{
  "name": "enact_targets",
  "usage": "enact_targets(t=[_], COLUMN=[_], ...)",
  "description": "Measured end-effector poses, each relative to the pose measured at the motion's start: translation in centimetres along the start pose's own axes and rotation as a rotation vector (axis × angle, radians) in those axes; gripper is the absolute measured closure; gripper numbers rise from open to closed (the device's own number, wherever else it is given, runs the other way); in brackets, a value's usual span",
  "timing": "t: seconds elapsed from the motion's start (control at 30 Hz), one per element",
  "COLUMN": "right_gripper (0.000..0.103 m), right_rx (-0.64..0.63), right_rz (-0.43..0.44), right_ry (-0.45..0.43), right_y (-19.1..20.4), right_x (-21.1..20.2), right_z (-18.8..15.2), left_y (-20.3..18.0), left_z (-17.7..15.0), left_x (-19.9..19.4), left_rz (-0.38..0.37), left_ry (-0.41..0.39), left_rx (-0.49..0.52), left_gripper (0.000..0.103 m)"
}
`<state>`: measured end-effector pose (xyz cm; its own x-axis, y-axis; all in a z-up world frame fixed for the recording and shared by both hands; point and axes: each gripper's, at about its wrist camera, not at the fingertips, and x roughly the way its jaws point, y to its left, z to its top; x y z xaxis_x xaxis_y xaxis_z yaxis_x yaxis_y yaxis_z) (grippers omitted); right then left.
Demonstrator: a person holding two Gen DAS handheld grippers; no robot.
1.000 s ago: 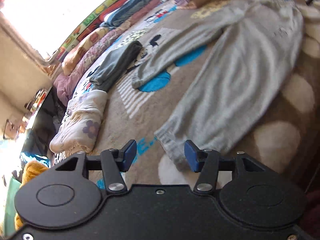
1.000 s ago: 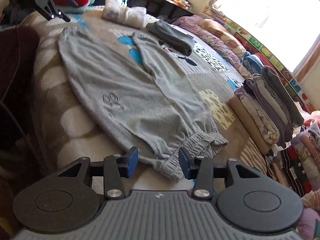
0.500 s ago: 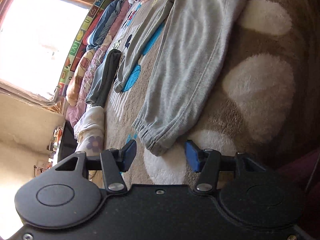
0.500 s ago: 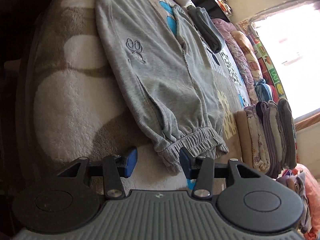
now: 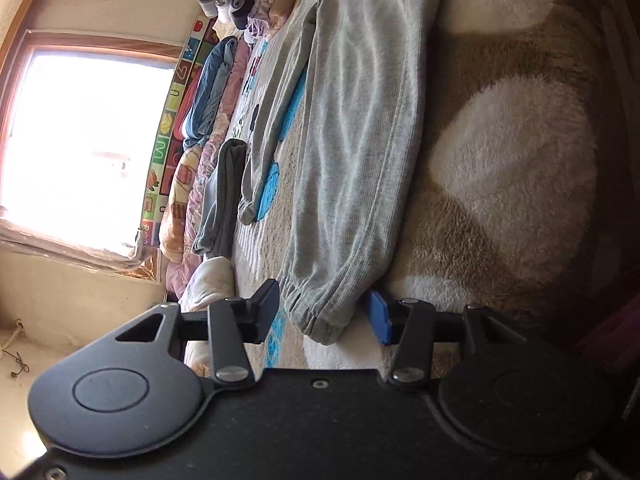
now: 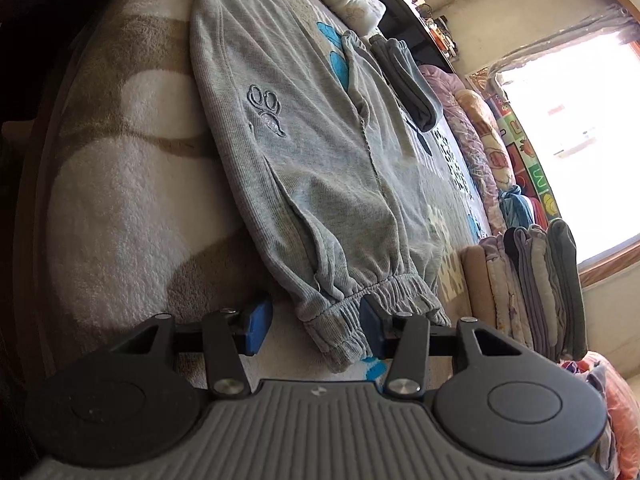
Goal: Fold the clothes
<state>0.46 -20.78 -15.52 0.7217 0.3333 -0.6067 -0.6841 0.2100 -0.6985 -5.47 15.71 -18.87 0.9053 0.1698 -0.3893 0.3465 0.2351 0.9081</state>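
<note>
- Lying flat on a brown-and-white fleece blanket (image 6: 132, 216) were the grey sweatpants (image 6: 320, 168), legs stretched out across the bed; both wrist views were rolled sideways.
- Left gripper (image 5: 325, 314): jaws were closing, with the ankle cuff (image 5: 320, 316) of the near leg between them. Gaps remained on both sides of the cuff; pads not pressing on the cloth.
- Right gripper (image 6: 312, 322): jaws stood partly apart. The elastic waistband (image 6: 360, 304) corner lay between them, near the pad on the window side, which overlapped the gathered cloth; whether it touched could not be told. The other pad stood clear of the fabric, over the blanket.
- Embroidered motif (image 6: 266, 112) showed on the upper thigh of the near leg, right wrist view.
- Second leg lay alongside, its cuff (image 5: 247, 212) over a blue patch of the patterned bedcover (image 5: 280, 184).
- Dark grey folded garment (image 5: 224, 196) lay just beyond the sweatpants.
- Stack of folded clothes (image 6: 536, 288) stood on edge at the waistband end, near the bright window (image 6: 588, 140).
</note>
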Motion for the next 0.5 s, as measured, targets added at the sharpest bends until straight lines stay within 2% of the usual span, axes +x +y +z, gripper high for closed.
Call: enact_targets(t=[0.1,0.13,0.17,0.2,0.27,0.37,0.5], right_gripper=[0.057,0.059,0.069,0.078,0.084,0.085,0.086], right_rx=[0.028,0.040,0.074,0.109,0.185,0.270,0.424], right_rz=[0.007,0.011,0.023,0.036,0.053,0.074,0.113], right_ry=[-0.011,-0.014,-0.011,-0.009,-0.020,-0.036,-0.060], right_y=[-0.1,-0.2,-0.5,-0.9,-2.1,-3.8,-7.1], right_x=[0.1,0.1,0.0,-0.1,-0.6,-1.4,-2.0], right_z=[-0.2,-0.2,-0.2,-0.2,-0.2,-0.2,-0.5], left_y=[0.3,0.5,0.9,1.2,2.8,5.4,8.6], left_z=[0.1,0.1,0.2,0.3,0.4,0.9,1.5], left_x=[-0.2,-0.2,-0.4,-0.6,-0.7,-0.3,0.9], left_rz=[0.037,0.052,0.054,0.055,0.040,0.026,0.027], left_ry=[0.003,0.010,0.013,0.016,0.019,0.025,0.011], left_rx=[-0.032,-0.059,-0.096,-0.134,-0.233,-0.365,-0.487], left_gripper=[0.077,0.085,0.090,0.091,0.093,0.095,0.096])
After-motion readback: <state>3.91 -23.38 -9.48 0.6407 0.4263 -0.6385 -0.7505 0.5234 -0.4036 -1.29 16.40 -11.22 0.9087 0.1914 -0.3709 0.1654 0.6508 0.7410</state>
